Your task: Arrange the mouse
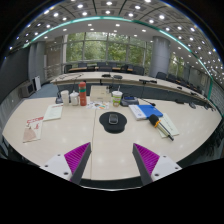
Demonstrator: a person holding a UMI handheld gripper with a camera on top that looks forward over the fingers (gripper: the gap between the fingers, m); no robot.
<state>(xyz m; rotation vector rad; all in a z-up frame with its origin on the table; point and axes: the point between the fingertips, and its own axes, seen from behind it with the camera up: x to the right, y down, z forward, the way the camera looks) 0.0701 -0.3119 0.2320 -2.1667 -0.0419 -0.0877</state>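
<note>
A dark mouse (113, 119) lies on a round black mouse mat (113, 122) on the pale table (100, 145), well beyond my fingers and roughly centred between them. My gripper (112, 160) is open and empty, its two magenta pads spread wide apart above bare table. One finger (75, 157) shows at the left, the other at the right.
Beyond the mat stand a white cup (117, 98), an orange bottle (82, 95) and a pale bottle (66, 98). A blue-and-white box (145, 111) and papers (165, 124) lie to the right, and papers (33, 128) to the left. Office desks and windows lie behind.
</note>
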